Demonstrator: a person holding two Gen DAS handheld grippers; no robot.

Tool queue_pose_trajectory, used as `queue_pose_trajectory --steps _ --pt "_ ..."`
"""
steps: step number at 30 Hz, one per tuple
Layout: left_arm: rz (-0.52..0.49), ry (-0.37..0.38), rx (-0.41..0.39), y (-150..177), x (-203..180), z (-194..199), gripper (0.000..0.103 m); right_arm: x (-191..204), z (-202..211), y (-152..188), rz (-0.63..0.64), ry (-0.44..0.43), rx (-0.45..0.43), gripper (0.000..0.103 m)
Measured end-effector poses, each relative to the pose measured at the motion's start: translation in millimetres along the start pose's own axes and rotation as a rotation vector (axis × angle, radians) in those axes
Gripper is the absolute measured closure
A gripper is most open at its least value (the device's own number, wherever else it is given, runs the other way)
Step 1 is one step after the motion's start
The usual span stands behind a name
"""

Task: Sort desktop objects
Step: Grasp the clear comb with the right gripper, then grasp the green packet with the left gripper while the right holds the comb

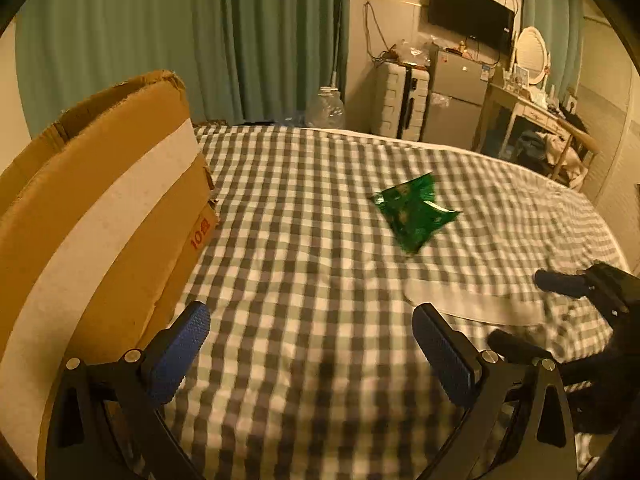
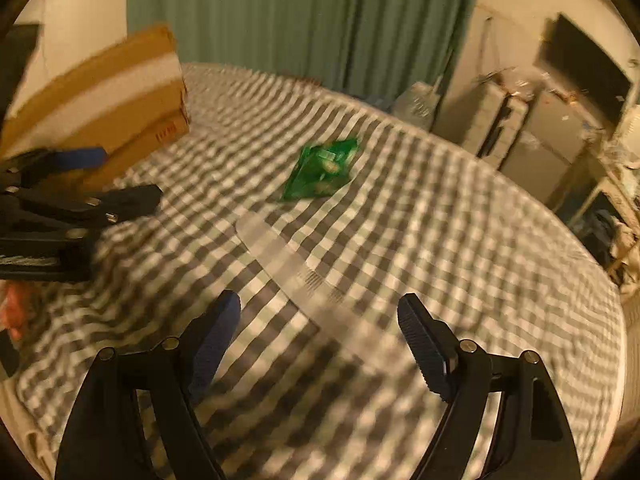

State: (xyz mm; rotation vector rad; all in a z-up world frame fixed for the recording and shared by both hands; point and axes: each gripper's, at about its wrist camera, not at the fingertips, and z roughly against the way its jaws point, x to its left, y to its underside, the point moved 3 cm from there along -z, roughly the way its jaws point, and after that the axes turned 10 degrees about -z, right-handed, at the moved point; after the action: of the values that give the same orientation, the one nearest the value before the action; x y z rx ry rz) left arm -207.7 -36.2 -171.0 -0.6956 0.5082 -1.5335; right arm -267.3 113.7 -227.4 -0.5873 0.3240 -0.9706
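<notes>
Left wrist view: the left gripper (image 1: 310, 344) hovers low over the grey-and-white checked bedspread (image 1: 320, 208), its blue-padded jaws spread wide with nothing between them. Close on its left stands the brown cardboard box with a white tape stripe (image 1: 100, 216), its torn top edge upright. Ahead and well apart lies the crumpled green foil snack packet (image 1: 416, 212), with open cloth all round it. A flat translucent plastic sleeve (image 1: 472, 300) lies nearer, to the right, beside the right gripper (image 1: 524, 312).

Right wrist view: the right gripper (image 2: 320, 332) also has its jaws spread and empty. The blurred sleeve (image 2: 288, 256), possibly a clear bag, runs from just ahead of its fingertips toward the packet (image 2: 324, 170). The box (image 2: 112, 100) stands far left behind the left gripper (image 2: 116, 180).
</notes>
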Motion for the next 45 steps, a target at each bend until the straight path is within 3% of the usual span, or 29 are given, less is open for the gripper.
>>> queue_pose_trajectory --steps 2,4,5,6,9,11,16,21,27,33,38,41,42,43,44,45 --pt "-0.017 -0.009 0.04 4.9 0.6 -11.8 0.0 -8.2 -24.4 2.2 -0.045 -0.004 0.063 0.037" --pt "-0.004 -0.021 0.082 10.9 4.2 -22.4 0.0 -24.3 -24.3 1.8 -0.198 -0.059 0.016 0.038" --pt "0.009 -0.023 0.094 15.0 6.0 -25.5 0.0 -32.2 -22.8 3.1 -0.272 -0.067 0.008 0.047" --pt "0.022 -0.015 0.113 18.5 7.6 -29.4 0.0 -41.3 -20.2 4.6 -0.352 -0.053 -0.008 0.069" --pt "0.046 -0.003 0.176 26.0 8.9 -34.7 0.0 -68.5 -6.6 23.5 -0.632 -0.105 -0.059 0.086" --pt "0.033 -0.019 0.165 26.2 8.2 -28.5 0.0 -77.8 2.5 42.1 -0.75 -0.111 -0.059 0.095" --pt "-0.008 -0.017 0.135 18.2 -0.2 -5.8 0.0 -72.6 31.3 52.9 -0.742 -0.039 -0.055 0.096" --pt "-0.06 0.019 0.119 -7.9 -16.0 8.5 0.0 -62.9 44.9 57.2 -0.762 -0.024 -0.078 0.096" --pt "-0.055 0.06 0.109 -37.5 -38.1 7.3 0.0 -68.4 49.8 64.6 -0.779 -0.015 -0.088 0.096" --pt "-0.033 0.064 0.115 -71.5 -59.5 -24.9 0.0 -67.1 37.5 53.2 -0.773 0.002 -0.13 0.096" --pt "0.027 0.06 0.189 -90.0 -77.2 -81.8 0.0 -74.4 22.2 41.3 -0.757 0.068 -0.172 0.096" --pt "0.097 0.058 0.228 -95.0 -79.3 -114.2 0.0 -79.6 8.2 33.6 -0.783 0.042 -0.183 0.096" --pt "0.11 0.061 0.225 -96.3 -79.0 -122.0 0.001 -81.1 4.7 31.8 -0.79 0.032 -0.189 0.096" --pt "0.106 0.077 0.229 -96.5 -80.1 -128.2 0.015 -83.1 1.8 30.3 -0.793 0.025 -0.199 0.096" --pt "0.077 0.1 0.263 -95.7 -82.7 -138.0 0.05 -83.7 0.7 29.6 -0.792 0.023 -0.206 0.096" --pt "0.04 0.086 0.29 -94.6 -83.8 -144.7 0.055 -84.1 -1.0 29.0 -0.792 0.019 -0.208 0.095"
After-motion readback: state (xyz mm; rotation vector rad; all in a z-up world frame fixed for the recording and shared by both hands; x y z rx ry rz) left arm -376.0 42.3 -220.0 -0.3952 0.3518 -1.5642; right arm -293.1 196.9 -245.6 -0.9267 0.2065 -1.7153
